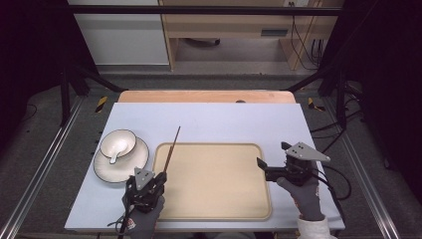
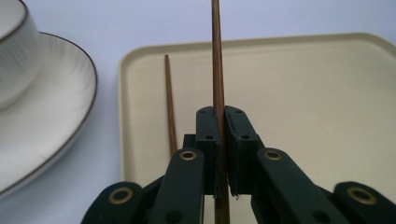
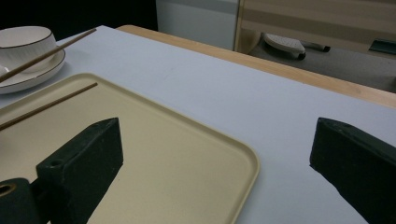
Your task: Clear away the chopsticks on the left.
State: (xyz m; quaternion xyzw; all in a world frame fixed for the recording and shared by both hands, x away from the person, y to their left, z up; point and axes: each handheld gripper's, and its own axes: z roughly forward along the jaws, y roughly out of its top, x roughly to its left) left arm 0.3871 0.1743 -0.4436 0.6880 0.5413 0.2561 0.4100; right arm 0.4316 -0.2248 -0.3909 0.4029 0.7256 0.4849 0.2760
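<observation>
Now | your left gripper [image 2: 219, 154] clenches one chopstick [image 2: 216, 56] above the tray [image 1: 249, 209] | right gripper [image 3: 215, 163] released | risk: thin stick pivots, slips off tray's edge

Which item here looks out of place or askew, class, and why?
The two chopsticks are split up. One lies flat in the tray along its left edge; the other is clamped in the left gripper, raised and slanting out over the table. The bowl, with its spoon, and the plate look tidy. Nothing looks spilled or broken.
</observation>
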